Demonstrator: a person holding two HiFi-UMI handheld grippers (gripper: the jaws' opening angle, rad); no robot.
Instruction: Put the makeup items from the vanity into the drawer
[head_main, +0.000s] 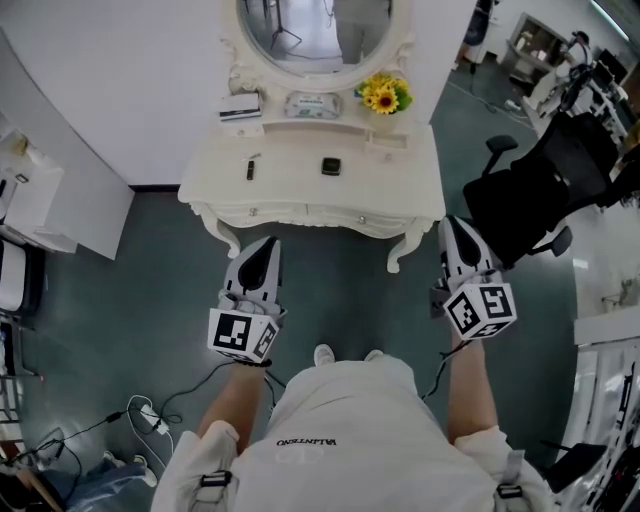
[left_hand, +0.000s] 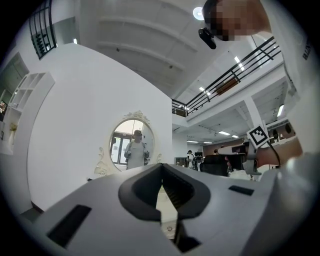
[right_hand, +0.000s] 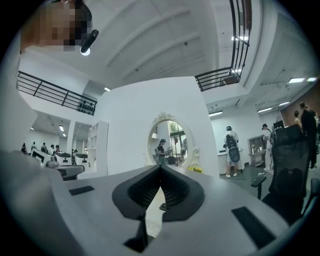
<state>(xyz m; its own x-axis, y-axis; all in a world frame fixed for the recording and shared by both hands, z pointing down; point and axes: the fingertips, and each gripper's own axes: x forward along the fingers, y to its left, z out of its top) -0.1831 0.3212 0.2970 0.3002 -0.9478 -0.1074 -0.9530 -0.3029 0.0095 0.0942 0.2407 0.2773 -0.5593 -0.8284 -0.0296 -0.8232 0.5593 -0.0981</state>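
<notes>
Person facing a white vanity, holding two closed, empty grippers.
From above, the left gripper (head_main: 268, 245) is hovering at 7 o'clock from the vanity (head_main: 300, 195) and the right gripper (head_main: 455, 225) at 4 o'clock, each with its jaws pressing together on nothing. A small black case (head_main: 331, 166) and a slim dark stick (head_main: 251, 168) are lying on the tabletop, at 12 o'clock from the shut drawer (head_main: 310, 213).
</notes>
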